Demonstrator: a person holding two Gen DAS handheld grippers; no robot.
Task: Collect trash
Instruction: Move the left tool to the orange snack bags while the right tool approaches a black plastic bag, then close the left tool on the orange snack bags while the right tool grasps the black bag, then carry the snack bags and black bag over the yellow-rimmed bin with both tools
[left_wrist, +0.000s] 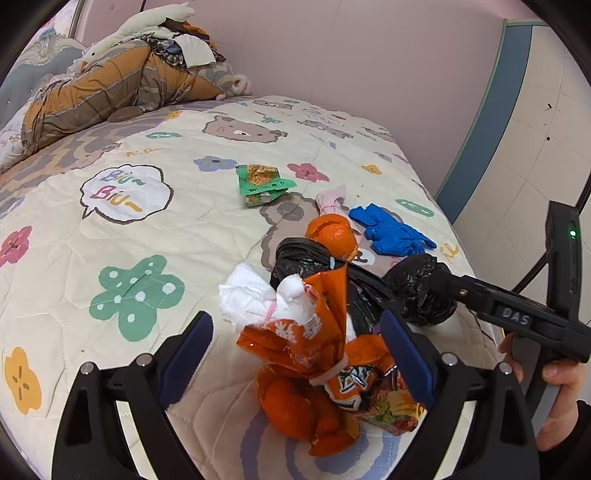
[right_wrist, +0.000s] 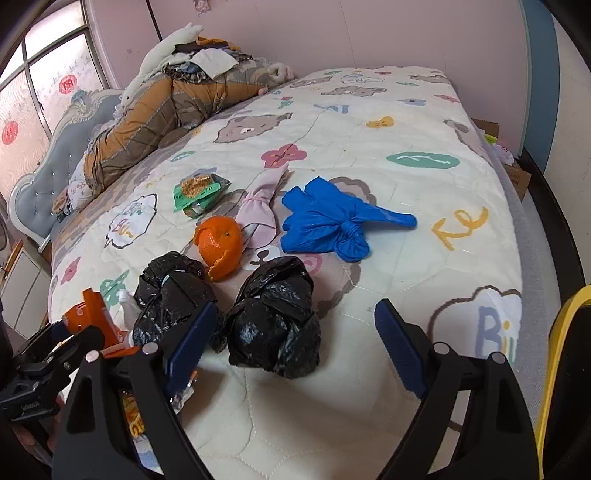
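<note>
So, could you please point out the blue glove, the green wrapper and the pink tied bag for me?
blue glove (right_wrist: 325, 218): right wrist view, on its crumpled palm.
green wrapper (left_wrist: 260, 184): left wrist view, on the middle of the packet.
pink tied bag (right_wrist: 258, 218): right wrist view, on the bulge below its knot.

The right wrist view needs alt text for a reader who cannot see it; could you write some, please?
The open right tool frames a crumpled black bag on a cartoon-print bedspread. Beyond lie another black bag, orange peel, a knotted blue glove, pink cloth and a green wrapper.
</note>
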